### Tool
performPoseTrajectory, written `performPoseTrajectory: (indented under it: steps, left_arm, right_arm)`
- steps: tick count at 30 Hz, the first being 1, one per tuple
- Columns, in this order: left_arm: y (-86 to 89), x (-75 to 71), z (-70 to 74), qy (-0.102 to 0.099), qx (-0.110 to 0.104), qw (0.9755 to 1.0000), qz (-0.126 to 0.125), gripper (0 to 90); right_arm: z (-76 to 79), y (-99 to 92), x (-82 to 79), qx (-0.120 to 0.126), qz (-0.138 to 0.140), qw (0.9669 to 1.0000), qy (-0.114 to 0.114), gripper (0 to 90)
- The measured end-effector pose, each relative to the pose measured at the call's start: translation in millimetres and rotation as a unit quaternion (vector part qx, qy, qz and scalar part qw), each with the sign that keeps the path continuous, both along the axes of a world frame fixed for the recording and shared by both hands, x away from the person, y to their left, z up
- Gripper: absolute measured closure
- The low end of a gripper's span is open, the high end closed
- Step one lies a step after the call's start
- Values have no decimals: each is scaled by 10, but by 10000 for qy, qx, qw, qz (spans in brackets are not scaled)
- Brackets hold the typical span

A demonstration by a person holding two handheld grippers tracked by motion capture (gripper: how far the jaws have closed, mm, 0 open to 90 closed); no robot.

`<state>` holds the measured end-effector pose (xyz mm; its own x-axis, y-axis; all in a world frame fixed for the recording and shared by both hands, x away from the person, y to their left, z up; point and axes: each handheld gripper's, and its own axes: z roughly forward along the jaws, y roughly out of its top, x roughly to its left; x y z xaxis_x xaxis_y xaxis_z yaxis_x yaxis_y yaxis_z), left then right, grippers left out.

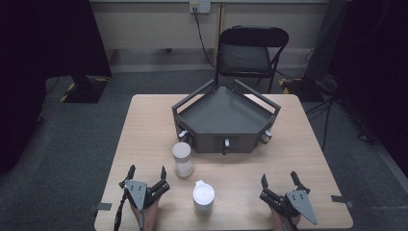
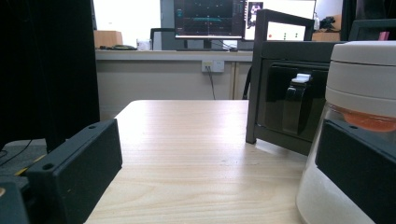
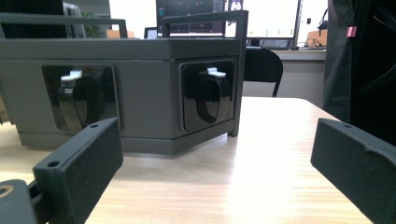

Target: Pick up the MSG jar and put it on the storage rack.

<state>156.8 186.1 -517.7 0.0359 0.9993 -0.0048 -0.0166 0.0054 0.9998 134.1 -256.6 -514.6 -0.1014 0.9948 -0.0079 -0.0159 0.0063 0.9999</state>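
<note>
Left gripper (image 1: 146, 172): jaws are standing released, holding nothing, just left of the jar (image 1: 183, 159).
Right gripper (image 1: 280, 179): jaws are gaping too, resting low at the tabletop (image 1: 144, 130) edge.
Jar: is standing upright before the tray (image 1: 226, 139); a cup (image 1: 203, 196) is standing nearer.
Risk: I think the left jaw could be knocking the jar over if swinging sideways.

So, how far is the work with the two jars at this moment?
Nothing looks done yet. The grey tray holds nothing, and the clear jar and the white jar stand on the table. Nothing is in hand: left gripper and right gripper are open. Gripping the jars remains.
</note>
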Motion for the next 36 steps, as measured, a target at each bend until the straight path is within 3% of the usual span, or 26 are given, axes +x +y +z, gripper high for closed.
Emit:
performPoseTrajectory:
  steps: [36]
  left_arm:
    - [13, 3, 1, 2, -9, 10000, -42, 0]
  right_arm:
    - [-13, 21, -8, -8, -59, 10000, -35, 8]
